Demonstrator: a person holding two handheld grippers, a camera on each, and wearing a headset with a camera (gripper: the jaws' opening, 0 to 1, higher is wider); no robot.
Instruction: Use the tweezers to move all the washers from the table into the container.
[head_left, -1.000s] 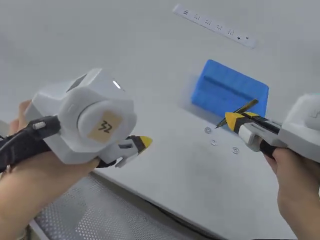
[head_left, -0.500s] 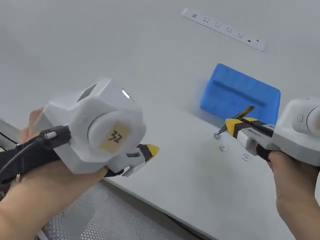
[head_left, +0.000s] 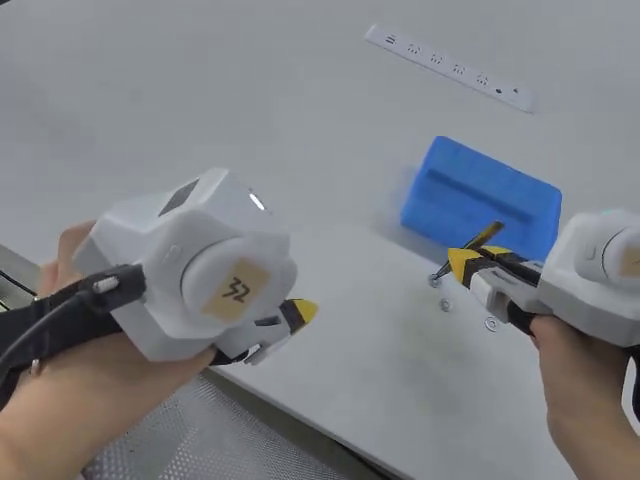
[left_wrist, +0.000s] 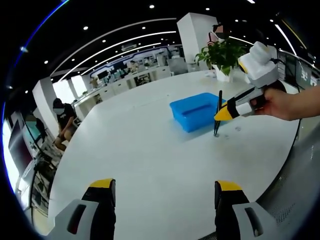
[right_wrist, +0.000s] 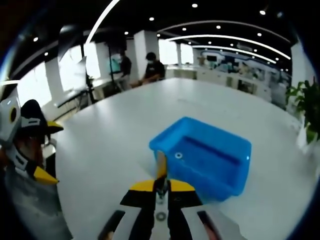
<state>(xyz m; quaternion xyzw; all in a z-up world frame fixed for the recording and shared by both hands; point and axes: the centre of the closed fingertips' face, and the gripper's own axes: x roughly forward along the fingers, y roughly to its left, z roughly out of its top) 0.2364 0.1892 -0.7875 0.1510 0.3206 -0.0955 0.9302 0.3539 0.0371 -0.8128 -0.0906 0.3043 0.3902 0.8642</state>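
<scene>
My right gripper (head_left: 465, 262) is shut on black tweezers (head_left: 470, 250) with a yellow handle, whose tips touch down at the washer (head_left: 434, 280) nearest the blue container (head_left: 480, 200). Two more washers (head_left: 446, 305) (head_left: 490, 323) lie on the white table (head_left: 380, 360) just in front. In the right gripper view the tweezers (right_wrist: 161, 170) stick out of the shut right gripper (right_wrist: 161, 186) toward the container (right_wrist: 205, 155), which holds one washer (right_wrist: 178, 155). My left gripper (left_wrist: 165, 200) is open and holds nothing, well left of the washers (head_left: 285, 325).
A white power strip (head_left: 450, 68) lies far back on the table. The table's front edge runs diagonally below my left hand, with a perforated grey surface (head_left: 200, 430) beneath it. People stand at benches in the background (right_wrist: 150, 67).
The tweezers' tips have come down and left onto the washer nearest the container. The left gripper has stayed roughly where it was; the head camera has shifted.
</scene>
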